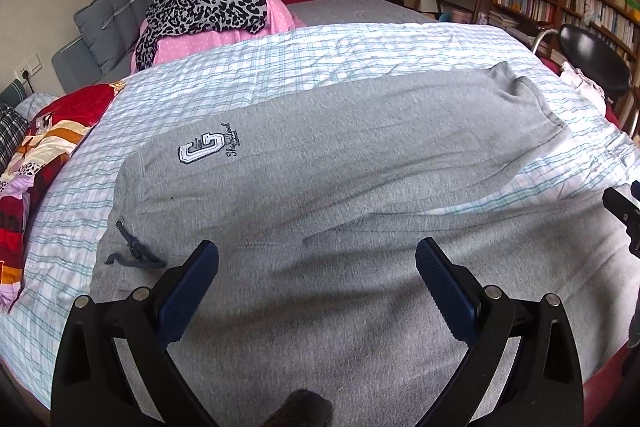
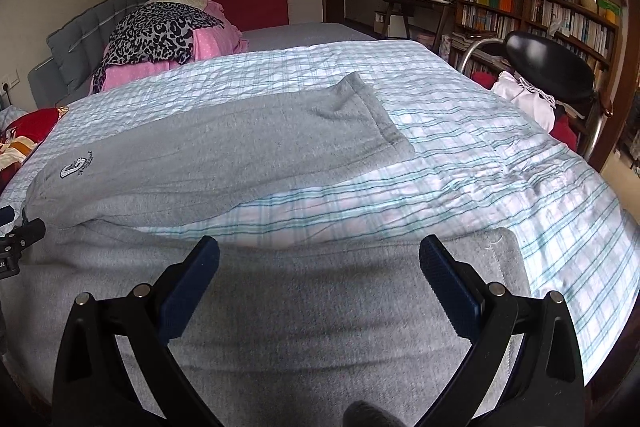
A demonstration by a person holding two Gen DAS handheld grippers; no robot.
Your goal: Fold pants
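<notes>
Grey sweatpants lie spread flat on the plaid bed cover, waistband with a dark drawstring at the left, legs running right. A "C" logo marks the far leg. My left gripper is open, just above the near leg close to the waist. My right gripper is open, above the near leg close to its cuff. The far leg lies apart from the near one. Both grippers are empty.
A pink quilt with a leopard-print cloth lies by the grey headboard. Red patterned bedding lies at the left. A black chair with white clothes and bookshelves stand right of the bed.
</notes>
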